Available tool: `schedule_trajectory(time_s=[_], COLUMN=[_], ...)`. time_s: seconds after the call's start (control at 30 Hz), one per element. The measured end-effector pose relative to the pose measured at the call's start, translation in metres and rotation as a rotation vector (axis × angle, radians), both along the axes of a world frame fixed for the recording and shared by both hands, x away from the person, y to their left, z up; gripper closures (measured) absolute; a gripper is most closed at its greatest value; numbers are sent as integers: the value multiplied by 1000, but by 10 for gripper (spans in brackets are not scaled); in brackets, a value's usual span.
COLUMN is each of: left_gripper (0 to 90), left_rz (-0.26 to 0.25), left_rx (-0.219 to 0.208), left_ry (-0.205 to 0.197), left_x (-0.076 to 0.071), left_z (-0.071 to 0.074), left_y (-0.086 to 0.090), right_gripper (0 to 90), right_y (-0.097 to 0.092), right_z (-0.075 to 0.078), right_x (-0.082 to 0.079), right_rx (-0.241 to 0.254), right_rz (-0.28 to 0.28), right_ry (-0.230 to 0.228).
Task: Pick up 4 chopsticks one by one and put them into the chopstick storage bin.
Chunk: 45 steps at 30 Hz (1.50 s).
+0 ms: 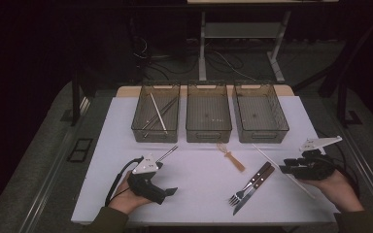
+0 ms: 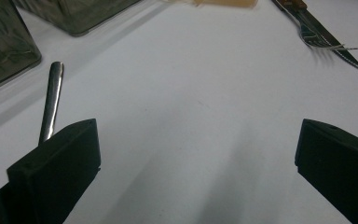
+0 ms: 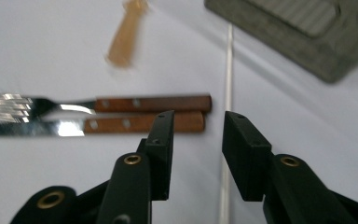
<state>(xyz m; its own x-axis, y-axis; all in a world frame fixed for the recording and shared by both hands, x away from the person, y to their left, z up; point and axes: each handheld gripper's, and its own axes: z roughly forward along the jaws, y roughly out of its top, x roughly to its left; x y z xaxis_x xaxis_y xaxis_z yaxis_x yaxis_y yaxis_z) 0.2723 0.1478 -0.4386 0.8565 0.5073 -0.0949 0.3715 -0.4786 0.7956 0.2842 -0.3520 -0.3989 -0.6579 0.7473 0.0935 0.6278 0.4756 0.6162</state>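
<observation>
Your left tool (image 1: pixel 171 191) hides most of the metal rod (image 2: pixel 51 100) beside its jaw; the rod's far end lies near the left bin (image 1: pixel 156 112). Your right tool (image 3: pixel 196 140), gripped low at the surface's (image 1: pixel 199 189) right edge, points across it with jaws partly closed, straddling the white stick (image 3: pixel 228 70), pads not touching. The left tool rests wide open, empty.

Dim surroundings, perhaps slight close-up blur.
</observation>
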Motion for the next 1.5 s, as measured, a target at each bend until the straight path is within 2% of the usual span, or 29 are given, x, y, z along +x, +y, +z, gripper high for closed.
schedule_trajectory(time_s=[0.2, 0.33, 0.43, 0.67, 1.0, 1.1, 1.2, 1.4, 1.5], left_gripper=[0, 0, 0, 0, 0, 0, 0, 0, 0], left_rz=[0, -2, -2, -2, -1, 0, -3, -3, -3], left_rx=[4, 6, 7, 7, 12, 11, 15, 15, 15], left_ry=[2, 3, 3, 4, 5, 4, 4, 3, 4], left_x=[0, 0, 0, 0, 0, 0, 0, 0, 0], left_z=[0, -1, -1, -1, -1, -1, -1, -1, -1], left_y=[0, -1, -1, -1, -1, -1, -1, -1, -1], right_gripper=[714, 731, 738, 772, 821, 839, 841, 841, 841], right_y=[-6, -5, -4, 0, 12, 13, 11, 4, -2], right_z=[-9, -14, -18, -21, -20, -20, -21, -19, -15], right_x=[1, 6, 10, 21, 35, 36, 35, 32, 30], right_rx=[-112, -174, -197, -290, -386, -397, -383, -340, -295], right_rz=[-14, 10, 18, 11, 25, 21, 17, 30, 26], right_ry=[78, 134, 181, 268, 354, 358, 352, 335, 307])
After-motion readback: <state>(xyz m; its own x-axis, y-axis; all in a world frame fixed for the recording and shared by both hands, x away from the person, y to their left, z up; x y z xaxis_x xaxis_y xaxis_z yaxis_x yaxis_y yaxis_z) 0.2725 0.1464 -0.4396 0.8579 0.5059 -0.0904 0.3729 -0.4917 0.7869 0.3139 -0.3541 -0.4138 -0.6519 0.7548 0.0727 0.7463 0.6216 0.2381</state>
